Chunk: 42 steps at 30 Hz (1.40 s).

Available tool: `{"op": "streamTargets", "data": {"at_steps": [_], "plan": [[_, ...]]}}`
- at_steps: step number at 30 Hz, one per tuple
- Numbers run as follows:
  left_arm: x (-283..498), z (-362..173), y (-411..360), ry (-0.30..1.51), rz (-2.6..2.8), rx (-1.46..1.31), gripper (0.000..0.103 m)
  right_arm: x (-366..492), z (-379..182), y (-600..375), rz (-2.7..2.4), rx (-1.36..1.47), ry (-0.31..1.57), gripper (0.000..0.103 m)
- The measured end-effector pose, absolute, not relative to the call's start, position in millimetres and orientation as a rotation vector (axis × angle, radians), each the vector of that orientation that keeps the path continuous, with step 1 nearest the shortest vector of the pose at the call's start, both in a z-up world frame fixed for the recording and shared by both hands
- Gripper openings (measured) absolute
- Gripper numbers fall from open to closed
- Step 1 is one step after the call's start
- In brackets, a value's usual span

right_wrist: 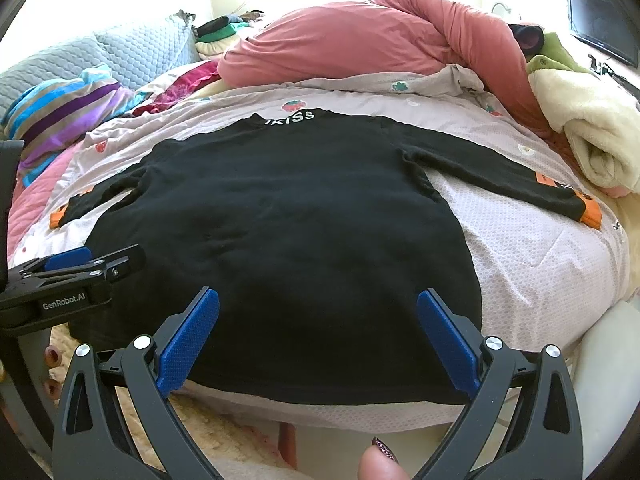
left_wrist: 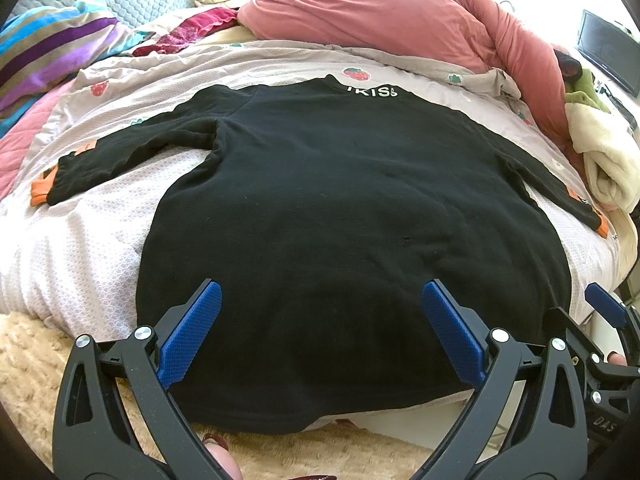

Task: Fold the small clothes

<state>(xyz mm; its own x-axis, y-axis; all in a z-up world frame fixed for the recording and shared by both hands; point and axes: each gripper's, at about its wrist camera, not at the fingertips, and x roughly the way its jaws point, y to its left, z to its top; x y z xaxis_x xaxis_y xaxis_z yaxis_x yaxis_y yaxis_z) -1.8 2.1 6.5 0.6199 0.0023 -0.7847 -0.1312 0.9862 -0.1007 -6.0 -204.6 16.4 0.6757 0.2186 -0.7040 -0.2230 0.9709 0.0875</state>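
While both grippers hovered with jaws spread wide and empty, a black top [left_wrist: 320, 200] lay flat on the bed [left_wrist: 80, 248], sleeves out, its hem between the jaws of the left gripper [left_wrist: 320, 320] and right gripper [right_wrist: 318, 328]. Beyond the jaws lay a pink duvet [left_wrist: 360, 12] and a monitor [left_wrist: 608, 52].
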Motion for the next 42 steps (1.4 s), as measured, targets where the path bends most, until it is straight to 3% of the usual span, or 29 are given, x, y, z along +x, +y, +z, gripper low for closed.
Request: {"op": "streamTargets", "data": {"at_steps": [42], "plan": [[1.9, 8.5, -2.2, 0.896, 0.088, -0.142, 0.095, 1.7, 18.4, -207.4, 0.244, 0.004, 0.772, 0.099]]}}
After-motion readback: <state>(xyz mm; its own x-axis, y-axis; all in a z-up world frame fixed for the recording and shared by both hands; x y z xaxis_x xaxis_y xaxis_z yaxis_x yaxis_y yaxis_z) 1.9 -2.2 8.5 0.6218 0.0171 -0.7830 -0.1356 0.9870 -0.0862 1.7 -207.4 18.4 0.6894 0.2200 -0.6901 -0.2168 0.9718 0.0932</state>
